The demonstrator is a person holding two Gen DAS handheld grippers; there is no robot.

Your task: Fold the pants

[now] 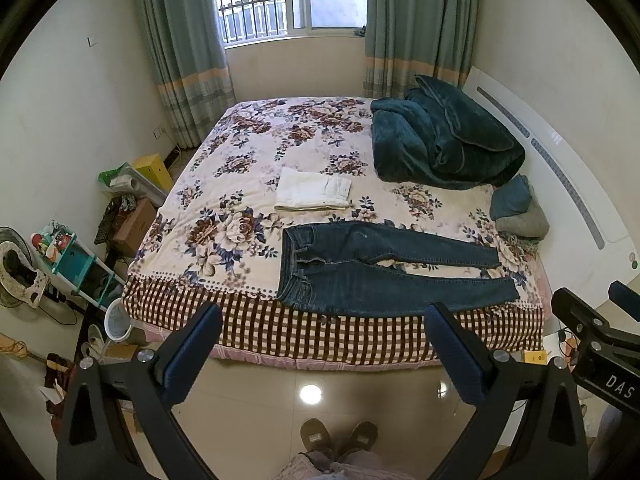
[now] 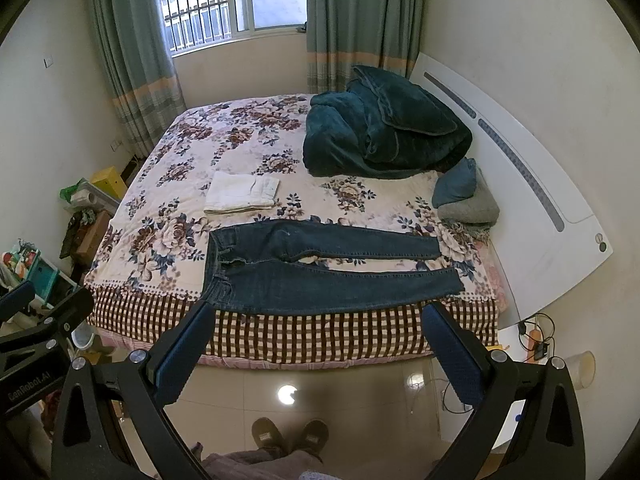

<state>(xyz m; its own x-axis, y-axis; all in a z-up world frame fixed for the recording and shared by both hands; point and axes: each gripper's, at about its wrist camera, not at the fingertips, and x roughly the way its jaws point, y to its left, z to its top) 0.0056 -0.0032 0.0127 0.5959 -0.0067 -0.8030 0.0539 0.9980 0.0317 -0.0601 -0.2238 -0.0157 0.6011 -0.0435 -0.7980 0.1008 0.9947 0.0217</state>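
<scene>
Dark blue jeans (image 1: 372, 276); floral bedspread (image 1: 248, 160)

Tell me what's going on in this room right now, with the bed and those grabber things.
A person stands at the foot of the bed holding a two-finger gripper in each hand. The left gripper and the right gripper are both open, held above the floor and touching nothing. A pair of dark blue jeans lies spread flat near the bed's edge, legs apart, not yet folded. Beyond them sits a folded white garment, and a teal blanket is heaped by the headboard.
</scene>
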